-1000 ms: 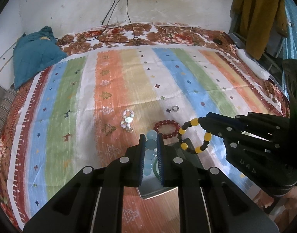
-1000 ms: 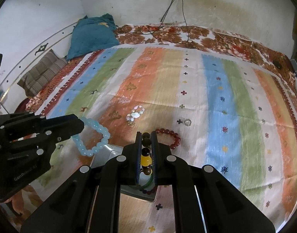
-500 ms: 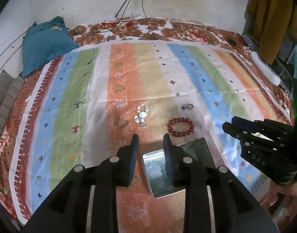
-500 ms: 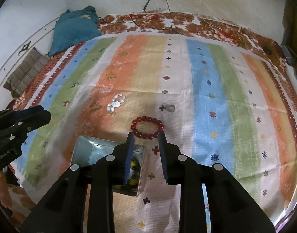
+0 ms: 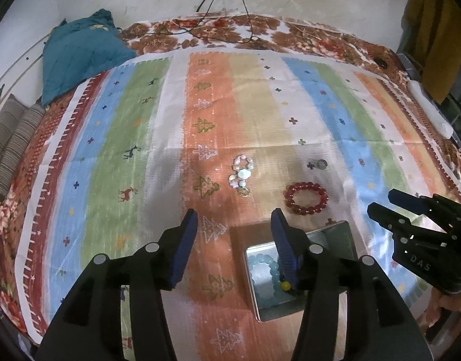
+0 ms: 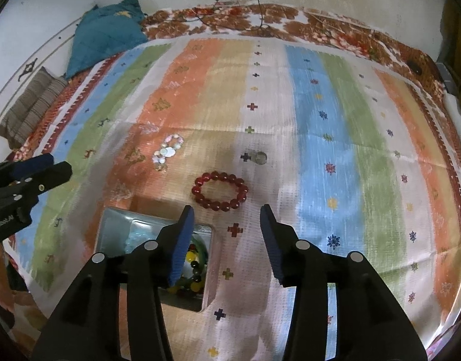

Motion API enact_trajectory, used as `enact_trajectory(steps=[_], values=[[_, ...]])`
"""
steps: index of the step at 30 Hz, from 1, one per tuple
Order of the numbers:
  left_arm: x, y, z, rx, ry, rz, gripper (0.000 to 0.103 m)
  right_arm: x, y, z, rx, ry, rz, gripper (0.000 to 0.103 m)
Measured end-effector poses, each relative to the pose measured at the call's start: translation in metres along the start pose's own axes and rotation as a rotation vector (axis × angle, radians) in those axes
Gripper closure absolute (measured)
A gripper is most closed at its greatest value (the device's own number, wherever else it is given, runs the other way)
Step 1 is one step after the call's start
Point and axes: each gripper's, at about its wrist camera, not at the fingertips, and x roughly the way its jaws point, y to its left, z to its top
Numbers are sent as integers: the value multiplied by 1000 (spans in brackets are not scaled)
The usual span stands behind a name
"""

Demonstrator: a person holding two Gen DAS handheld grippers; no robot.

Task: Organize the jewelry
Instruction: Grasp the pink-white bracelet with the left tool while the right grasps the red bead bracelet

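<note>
A metal tin (image 5: 348,234) (image 6: 113,219) lies on the striped cloth and holds a pale blue bead bracelet (image 5: 262,273) and a yellow-and-black bead bracelet (image 6: 194,273). A red bead bracelet (image 5: 305,198) (image 6: 220,191) lies just beyond the tin. A shell bracelet (image 5: 242,173) (image 6: 167,150) and a small ring (image 5: 322,165) (image 6: 260,158) lie farther out. My left gripper (image 5: 233,219) is open and empty above the tin's left edge. My right gripper (image 6: 226,213) is open and empty, just short of the red bracelet.
A teal cushion (image 5: 77,51) and a striped pillow (image 5: 10,141) lie at the far left of the bed. Cables (image 5: 227,9) hang down the back wall. A yellow garment (image 5: 435,30) hangs at the right. A white object (image 5: 429,111) rests on the bed's right edge.
Both grippers were shut on bracelets a second ago. They have let them go into the tin, opened wide and drawn back and up.
</note>
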Motion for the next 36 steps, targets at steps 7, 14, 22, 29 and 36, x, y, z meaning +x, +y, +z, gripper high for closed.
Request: enact_trajectory(steps=[7, 14, 22, 29, 36], values=[[14, -2, 10, 3, 18, 8, 43, 12, -4, 5, 11, 17, -14, 45], [36, 8, 23, -13, 28, 52, 38, 28, -9, 12, 35, 43, -1, 43], [66, 15, 35, -28, 68, 63, 36, 52, -10, 20, 29, 77, -20, 40], [85, 12, 42, -16, 89, 75, 36, 68, -17, 26, 43, 100, -10, 39], [98, 10, 50, 11, 94, 111, 36, 81, -12, 31, 3, 110, -36, 39]])
